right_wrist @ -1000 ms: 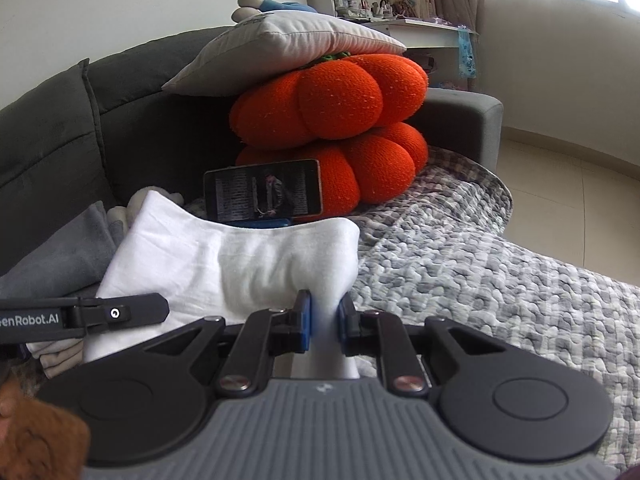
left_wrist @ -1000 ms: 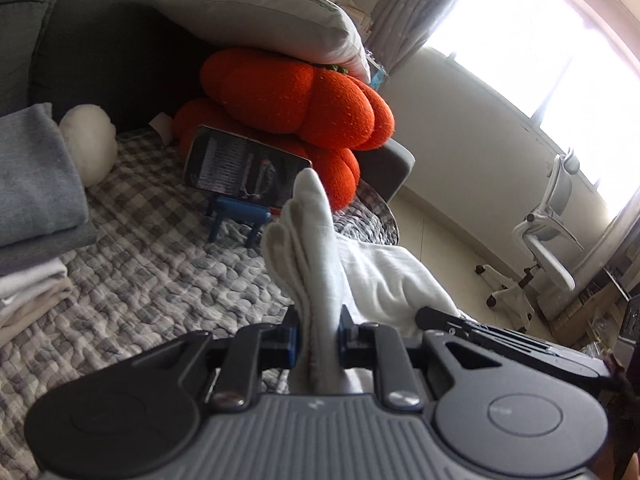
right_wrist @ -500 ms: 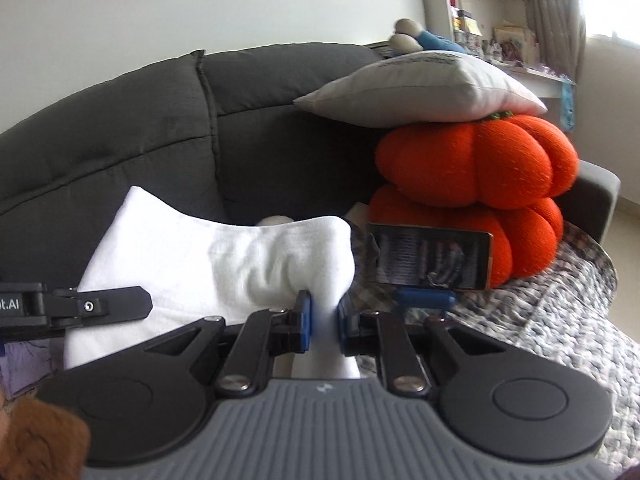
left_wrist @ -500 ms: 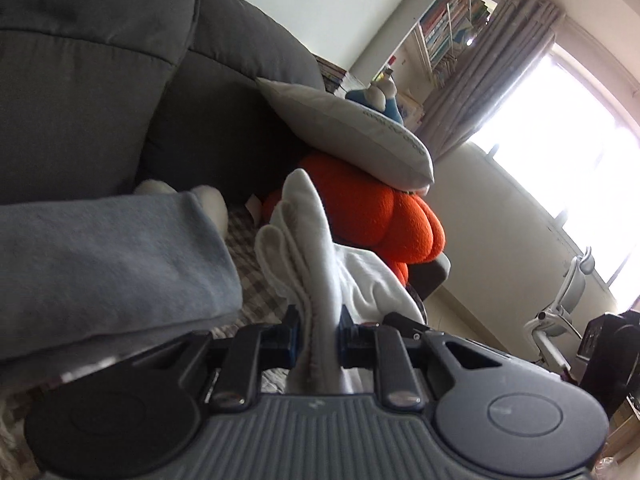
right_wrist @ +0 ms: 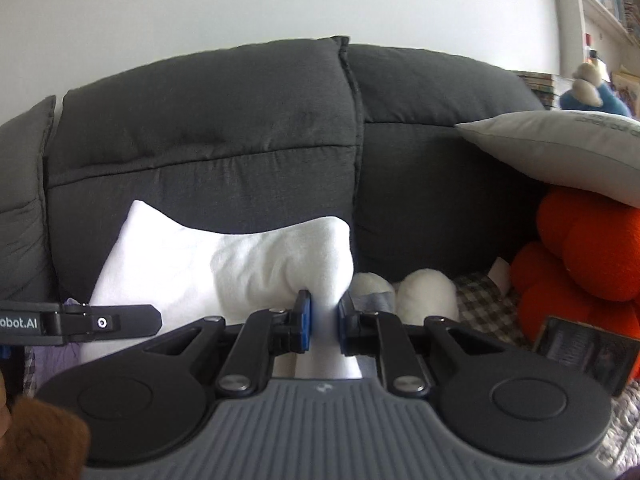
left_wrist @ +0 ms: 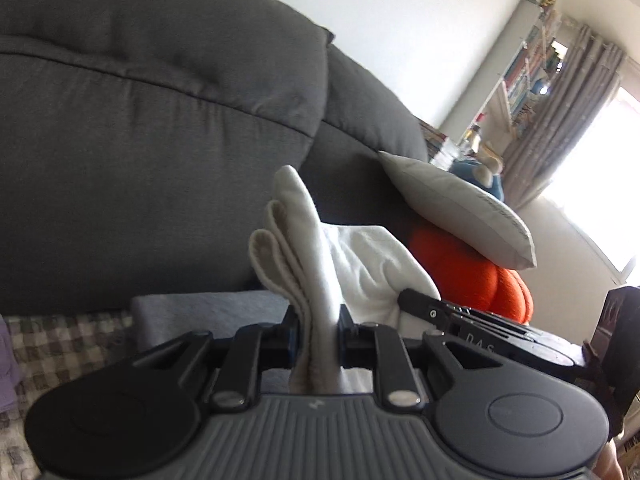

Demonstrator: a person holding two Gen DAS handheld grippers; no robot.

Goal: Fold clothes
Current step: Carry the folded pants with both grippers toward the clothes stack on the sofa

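A folded white garment (right_wrist: 224, 264) hangs in the air between both grippers, in front of the dark grey sofa back (right_wrist: 248, 132). My left gripper (left_wrist: 316, 336) is shut on one end, where several layered folds (left_wrist: 292, 240) stick up past the fingers. At the other end my right gripper (right_wrist: 323, 326) is shut on a bunched corner. The left gripper's finger (right_wrist: 120, 322) shows at the left of the right wrist view. Below the left gripper lies a folded grey garment (left_wrist: 208, 312) on the checked blanket (left_wrist: 68, 340).
An orange pumpkin cushion (right_wrist: 592, 256) with a grey pillow (right_wrist: 560, 152) on top stands at the right. A phone (right_wrist: 584, 350) leans before it. White plush lumps (right_wrist: 424, 292) sit against the sofa back. Purple cloth (left_wrist: 8, 372) lies far left. Bookshelves and a bright window are at the right.
Both grippers carried the white garment leftward and slightly up along the sofa, rolling as they went. The pumpkin cushion and phone slid to the right edge; the sofa back now fills the views.
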